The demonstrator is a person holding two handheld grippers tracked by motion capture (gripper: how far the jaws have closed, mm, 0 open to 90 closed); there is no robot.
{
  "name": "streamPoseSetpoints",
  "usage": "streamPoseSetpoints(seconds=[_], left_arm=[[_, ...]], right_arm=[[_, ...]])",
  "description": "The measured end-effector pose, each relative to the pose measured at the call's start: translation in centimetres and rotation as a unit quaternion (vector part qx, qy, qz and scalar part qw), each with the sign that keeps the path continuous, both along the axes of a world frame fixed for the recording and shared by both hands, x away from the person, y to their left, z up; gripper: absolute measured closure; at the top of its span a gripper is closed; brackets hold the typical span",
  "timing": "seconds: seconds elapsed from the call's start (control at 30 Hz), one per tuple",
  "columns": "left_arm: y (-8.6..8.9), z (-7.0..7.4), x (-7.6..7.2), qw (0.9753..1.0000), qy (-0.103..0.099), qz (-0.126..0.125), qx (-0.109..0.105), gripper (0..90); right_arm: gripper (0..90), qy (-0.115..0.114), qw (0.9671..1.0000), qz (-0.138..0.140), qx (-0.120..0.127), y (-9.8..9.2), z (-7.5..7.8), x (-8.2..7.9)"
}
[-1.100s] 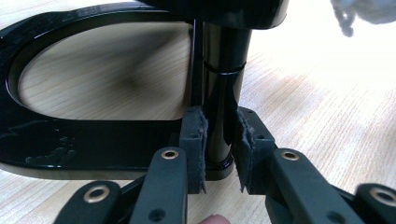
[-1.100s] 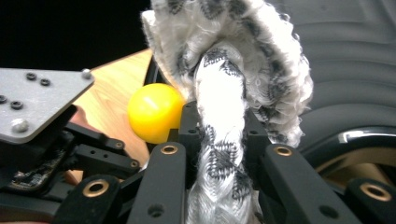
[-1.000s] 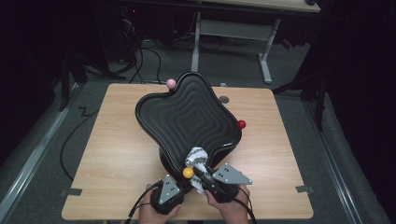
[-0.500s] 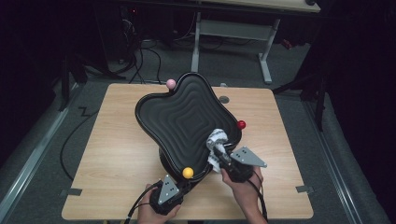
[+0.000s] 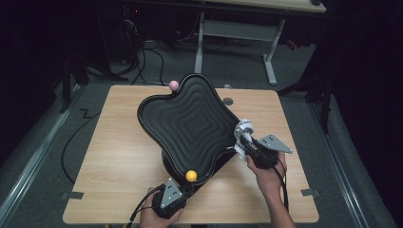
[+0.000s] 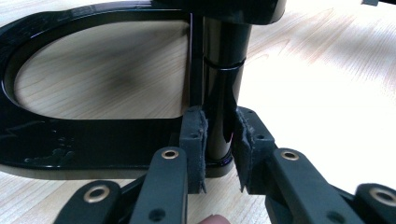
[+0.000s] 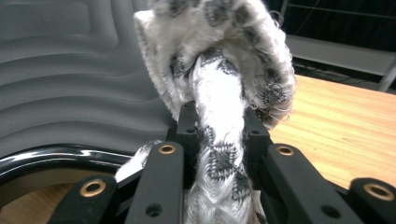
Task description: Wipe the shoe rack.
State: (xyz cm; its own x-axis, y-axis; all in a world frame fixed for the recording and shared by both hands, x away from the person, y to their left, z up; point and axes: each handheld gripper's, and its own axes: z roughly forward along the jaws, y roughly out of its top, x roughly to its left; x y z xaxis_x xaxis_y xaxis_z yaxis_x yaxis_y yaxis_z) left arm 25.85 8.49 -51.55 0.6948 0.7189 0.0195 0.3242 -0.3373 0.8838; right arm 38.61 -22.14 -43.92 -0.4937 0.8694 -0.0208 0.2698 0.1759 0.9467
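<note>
High view, left side first: the left gripper (image 5: 177,192) is clamped on the black glossy upright post (image 6: 219,100) of the stand, seemingly to steady it. Just above it sits the black wavy-ribbed four-lobed tray (image 5: 183,121), a small yellow ball (image 5: 191,175) on its near rim. Right of that, the right gripper (image 5: 247,142) pinches a white-and-grey patterned cloth (image 5: 243,130) against the tray's edge, probably for wiping.

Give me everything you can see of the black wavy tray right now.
The black wavy tray is a glossy, four-lobed dish with concentric ripples, plastic by its look. It sits tilted on a black post rising from a ring-shaped base on the wooden table. The left gripper clamps the post; the right gripper presses a white patterned cloth against its right edge. A yellow ball sits at its near rim, a pink ball at its far rim.
</note>
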Motion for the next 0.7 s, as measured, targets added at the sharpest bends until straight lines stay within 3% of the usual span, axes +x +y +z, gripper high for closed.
streamPoseSetpoints(seconds=[0.07, 0.17, 0.3, 0.43, 0.47, 0.5, 0.57, 0.7], left_arm=[[-0.1, 0.0, 0.0, 1.0000, 0.000, 0.000, -0.001, 74.7], [-0.1, 0.0, 0.0, 1.0000, 0.002, 0.000, -0.003, 74.7], [-0.7, 0.0, 0.2, 1.0000, 0.000, 0.004, -0.003, 74.7], [-1.4, 0.0, 0.5, 1.0000, 0.000, 0.008, 0.000, 74.7], [-1.5, 0.0, 0.6, 1.0000, 0.001, 0.009, -0.001, 74.7], [-1.6, 0.1, 0.8, 1.0000, 0.002, 0.009, -0.002, 74.6], [-1.8, 0.1, 1.1, 1.0000, 0.003, 0.009, -0.002, 74.7], [-2.3, 0.1, 1.4, 1.0000, 0.002, 0.004, -0.001, 74.6]], right_arm=[[75.5, 0.000, 1.0000, -0.009, -0.002, -0.1, 0.0, 0.0], [76.0, 0.016, 0.9997, 0.007, 0.016, 0.4, 0.2, -0.8], [76.0, 0.026, 0.9989, 0.039, 0.001, 2.0, -0.1, -2.9], [76.3, 0.045, 0.9955, 0.080, -0.023, 4.2, -1.3, -5.2], [76.6, 0.048, 0.9953, 0.078, -0.030, 4.6, -1.6, -5.8], [76.6, 0.050, 0.9957, 0.072, -0.029, 4.8, -1.9, -6.3], [76.7, 0.069, 0.9946, 0.077, -0.002, 4.5, -2.4, -6.9], [76.7, 0.059, 0.9946, 0.085, 0.010, 4.0, -2.2, -8.0]])
